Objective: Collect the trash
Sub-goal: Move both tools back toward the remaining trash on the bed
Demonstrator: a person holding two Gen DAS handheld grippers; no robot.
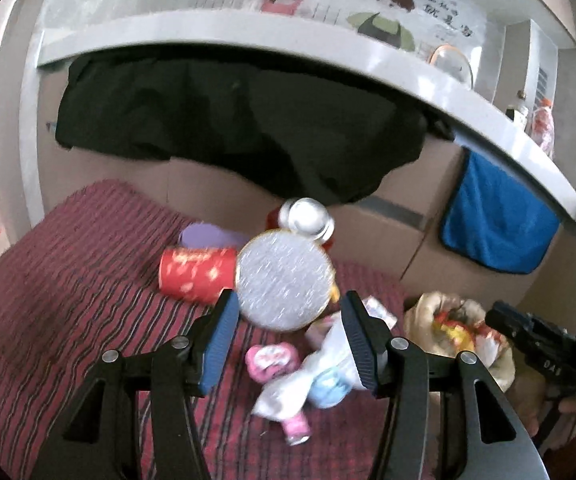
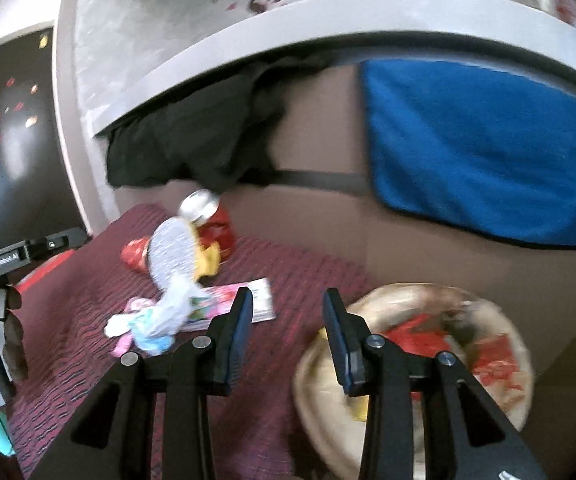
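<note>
Left wrist view, nearest first: the left gripper (image 1: 289, 334) has its jaws spread wide with nothing between the pads. Just past its fingers lies a heap of trash on the red striped mat (image 1: 68, 300): a pink wrapper (image 1: 272, 360), a white and pale-blue wrapper (image 1: 319, 376), then a round silver lid (image 1: 284, 278) tilted on edge, a red cup (image 1: 198, 274) on its side left of it, a purple lid (image 1: 208, 236) behind, and a red can (image 1: 305, 218) with a silver top farthest back. At the right edge sits the beige bag (image 1: 459, 336) already holding red and yellow scraps, and beside it the right gripper's body, held in a hand (image 1: 567, 408).

Only this view shows the wall drawing of two cartoon figures with Chinese characters, too blurred to read, and the bottles (image 1: 539, 124) on the white bench (image 1: 248, 36).

Right wrist view: the right gripper (image 2: 288, 312) is released too, jaws moderately apart and empty, hovering between the mat (image 2: 288, 272) and the bag (image 2: 415, 360), which lies just below its right finger. This view alone shows a flat printed packet (image 2: 244, 302) by the wrappers, a yellow piece (image 2: 208, 260) behind the silver lid (image 2: 170, 254), and, at the left edge, the left gripper's body marked "GenRobot.AI".

Farther back in both: a cardboard box (image 2: 319, 216), a black cloth (image 1: 228, 120) and a blue towel (image 2: 487, 148) hanging from the bench, probably draped over its edge.
</note>
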